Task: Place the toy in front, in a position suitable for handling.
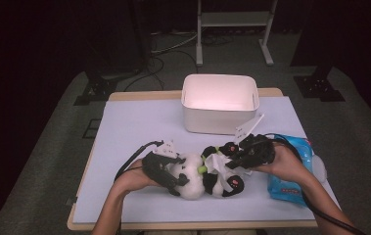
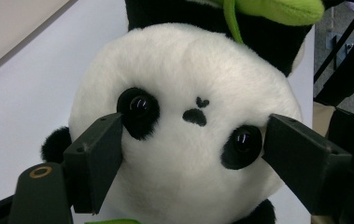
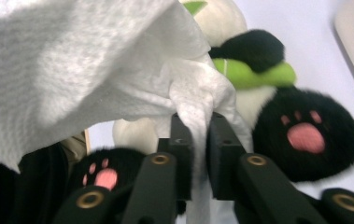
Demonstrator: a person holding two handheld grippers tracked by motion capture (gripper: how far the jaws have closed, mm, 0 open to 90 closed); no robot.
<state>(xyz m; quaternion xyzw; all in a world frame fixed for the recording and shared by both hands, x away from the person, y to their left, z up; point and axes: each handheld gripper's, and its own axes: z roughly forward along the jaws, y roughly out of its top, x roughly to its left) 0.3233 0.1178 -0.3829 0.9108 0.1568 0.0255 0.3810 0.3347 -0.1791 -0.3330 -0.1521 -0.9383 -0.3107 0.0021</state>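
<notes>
Black-and-white plush panda toy lies on the pale blue table mat, in front of the white plastic bin. Left gripper — jaws clamped on the panda's head. Right gripper — jaws pinching a crumpled white tissue over the panda's belly.

Panda cut off in the left gripper view — ears lost at 6 o'clock, body past the top edge. Sides of its head hidden behind the black pads. In the right gripper view, wipe cropped at 12 and 9 o'clock, covering most of the toy; paw at 3 o'clock blurred. In the high view, packet half hidden by the right hand — print too small to read.
</notes>
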